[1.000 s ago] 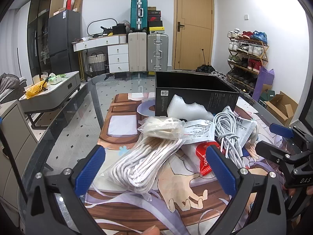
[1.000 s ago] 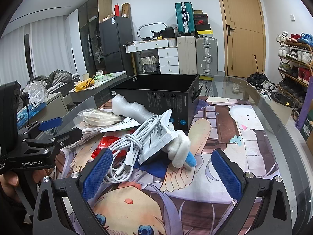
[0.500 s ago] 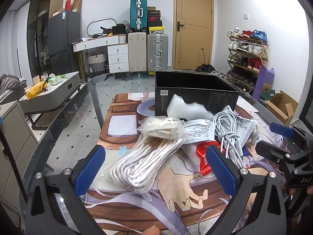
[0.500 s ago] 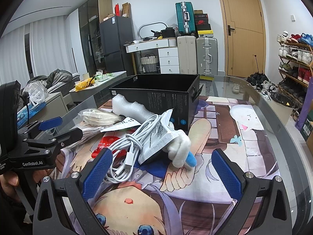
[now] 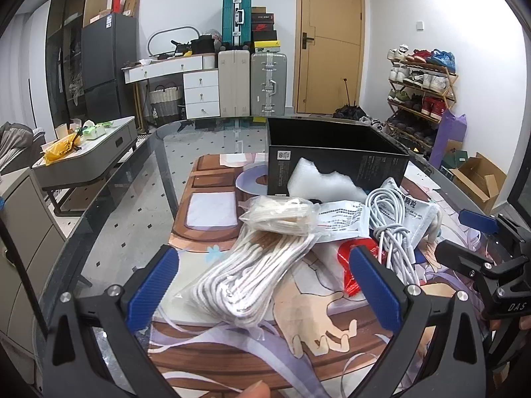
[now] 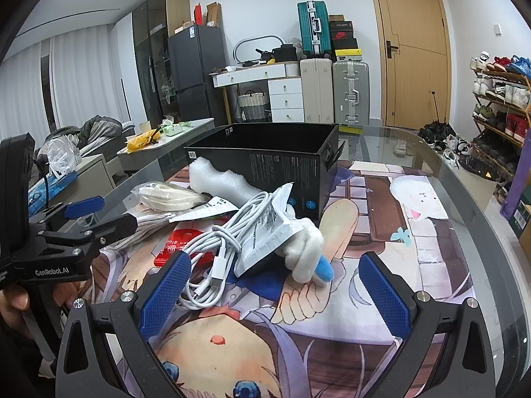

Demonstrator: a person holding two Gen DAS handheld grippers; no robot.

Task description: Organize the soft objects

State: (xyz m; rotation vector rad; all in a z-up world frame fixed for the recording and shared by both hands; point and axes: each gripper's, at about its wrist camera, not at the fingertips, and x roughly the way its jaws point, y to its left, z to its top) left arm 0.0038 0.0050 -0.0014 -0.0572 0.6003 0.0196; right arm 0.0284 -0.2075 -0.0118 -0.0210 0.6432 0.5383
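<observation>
A pile of soft items lies on the printed mat in front of an open black box [image 5: 335, 156] [image 6: 265, 162]. A bagged bundle of white rope [image 5: 252, 275] lies between the fingers of my open left gripper [image 5: 265, 285]. Behind it are a bag of beige items [image 5: 282, 215], white foam [image 5: 322, 179] [image 6: 222, 179], a coiled white cable [image 5: 391, 232] [image 6: 225, 245], a red packet [image 5: 348, 265] and white sachets [image 6: 265, 229]. A white plush with a blue tip [image 6: 308, 252] lies ahead of my open, empty right gripper [image 6: 272, 288].
The round glass table [image 6: 464, 185] carries an anime-print mat [image 6: 381, 232]. The right gripper shows at the right edge of the left wrist view [image 5: 491, 265]; the left gripper shows at the left of the right wrist view [image 6: 66, 232]. Room furniture stands beyond.
</observation>
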